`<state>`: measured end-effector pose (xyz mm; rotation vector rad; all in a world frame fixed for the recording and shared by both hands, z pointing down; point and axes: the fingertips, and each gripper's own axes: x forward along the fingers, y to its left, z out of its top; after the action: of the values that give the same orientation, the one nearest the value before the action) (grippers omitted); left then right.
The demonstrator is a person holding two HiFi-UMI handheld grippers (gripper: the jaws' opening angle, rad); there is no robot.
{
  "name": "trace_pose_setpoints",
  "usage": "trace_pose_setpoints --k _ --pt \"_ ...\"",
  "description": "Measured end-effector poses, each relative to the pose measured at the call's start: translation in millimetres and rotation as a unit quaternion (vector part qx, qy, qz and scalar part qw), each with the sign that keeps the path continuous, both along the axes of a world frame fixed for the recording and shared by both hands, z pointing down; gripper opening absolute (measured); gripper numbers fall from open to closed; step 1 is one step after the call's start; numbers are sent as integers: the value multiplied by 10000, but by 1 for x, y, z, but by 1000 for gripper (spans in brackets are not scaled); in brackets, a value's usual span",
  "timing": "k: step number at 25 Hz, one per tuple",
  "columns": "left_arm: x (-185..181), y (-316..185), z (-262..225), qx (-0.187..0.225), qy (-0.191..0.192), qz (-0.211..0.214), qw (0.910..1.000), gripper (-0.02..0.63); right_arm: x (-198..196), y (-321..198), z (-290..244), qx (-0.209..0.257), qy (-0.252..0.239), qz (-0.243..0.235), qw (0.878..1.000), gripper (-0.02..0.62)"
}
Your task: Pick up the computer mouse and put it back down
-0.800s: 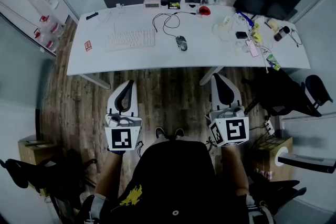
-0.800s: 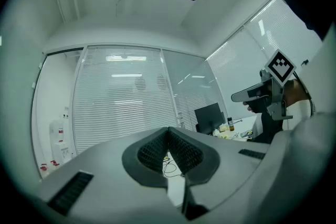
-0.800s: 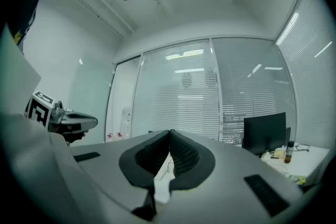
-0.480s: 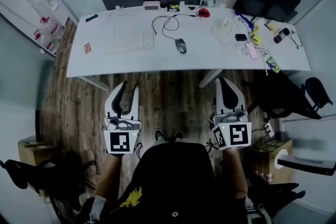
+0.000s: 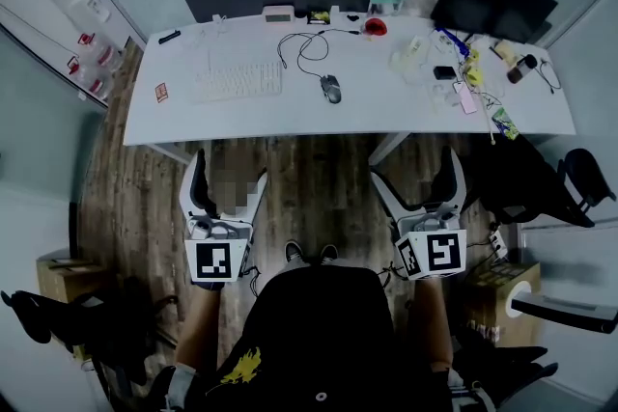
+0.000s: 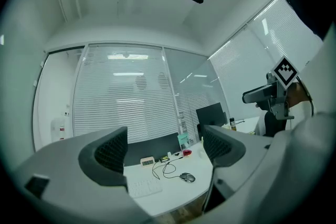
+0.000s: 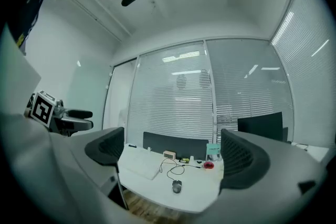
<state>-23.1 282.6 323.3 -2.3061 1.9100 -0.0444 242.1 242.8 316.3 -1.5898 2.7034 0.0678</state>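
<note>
Tiny indistinct clutter (image 5: 446, 70) on desk (image 5: 290, 116)

An office: white desk (image 5: 290, 116) with keyboard (image 5: 238, 81), monitor (image 5: 489, 0), blinds over glass partitions (image 7: 210, 92)

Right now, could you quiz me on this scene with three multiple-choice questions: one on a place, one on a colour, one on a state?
1. Where does the computer mouse lie?
A. on the floor
B. on the desk, right of the keyboard
C. on an office chair

2. What colour is the keyboard?
A. red
B. black
C. white

3. How do the left gripper and the right gripper stand?
A. jaws apart, nothing between them
B. each shut on the mouse
C. jaws pressed together, empty

Answers:
1 B: the head view shows the mouse on the desktop beside the keyboard.
2 C: its keys and body show pale white.
3 A: each gripper view shows only the far desk through the wide gap.
</note>
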Motion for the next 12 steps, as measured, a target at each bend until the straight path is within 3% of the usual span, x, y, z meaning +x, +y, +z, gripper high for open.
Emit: trace_pose_setpoints --k 3,12 --pt "11 -4 5 -58 -239 -5 9997 436 9 -3 7 -43 37 -87 9999 575" --pt "0 -20 37 -459 -151 -635 9968 436 -4 -39 59 -551 33 -601 9967 548"
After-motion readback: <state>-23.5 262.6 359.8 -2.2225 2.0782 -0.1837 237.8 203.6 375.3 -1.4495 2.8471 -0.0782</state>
